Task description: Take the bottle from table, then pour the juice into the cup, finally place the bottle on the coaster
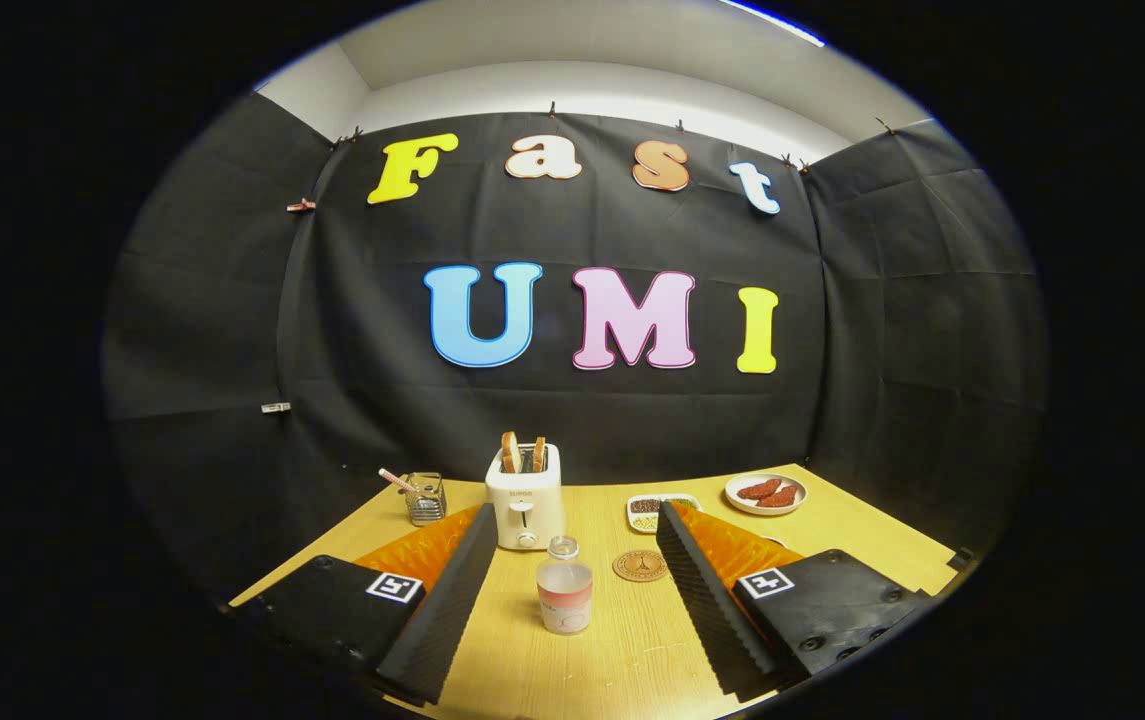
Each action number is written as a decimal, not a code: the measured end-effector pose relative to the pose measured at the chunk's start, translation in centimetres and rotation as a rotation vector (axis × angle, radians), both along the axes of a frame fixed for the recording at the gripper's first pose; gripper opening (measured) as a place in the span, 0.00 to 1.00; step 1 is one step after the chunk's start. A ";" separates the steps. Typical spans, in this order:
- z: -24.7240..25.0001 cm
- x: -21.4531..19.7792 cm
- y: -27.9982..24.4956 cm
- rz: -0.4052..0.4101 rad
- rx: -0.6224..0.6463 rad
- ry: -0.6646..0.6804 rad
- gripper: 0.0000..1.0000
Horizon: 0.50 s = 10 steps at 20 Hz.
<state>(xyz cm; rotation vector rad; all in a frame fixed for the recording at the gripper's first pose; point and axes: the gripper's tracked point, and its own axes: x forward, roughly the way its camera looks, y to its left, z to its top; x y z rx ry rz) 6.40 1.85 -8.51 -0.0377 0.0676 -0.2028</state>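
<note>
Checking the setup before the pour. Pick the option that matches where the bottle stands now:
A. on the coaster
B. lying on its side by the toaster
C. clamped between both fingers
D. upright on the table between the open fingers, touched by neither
D: the bottle stands upright on the table with a gap to each finger of the open gripper; the coaster lies bare beside it.

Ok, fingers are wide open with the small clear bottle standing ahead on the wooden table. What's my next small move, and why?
Probably ease the gripper straight forward until its open fingers flank the small clear plastic bottle, then close. The bottle stands upright on the wooden table, centred between the fingers and untouched, with the white toaster behind it and the round brown coaster beside it.
</note>
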 end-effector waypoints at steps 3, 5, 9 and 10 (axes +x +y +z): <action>-1.8 0.8 0.3 0.002 0.015 0.026 0.99; -2.9 1.6 0.6 0.003 0.030 0.035 0.98; -6.2 3.0 0.0 -0.024 0.032 0.081 0.99; -7.0 3.4 -0.1 -0.028 0.034 0.091 0.98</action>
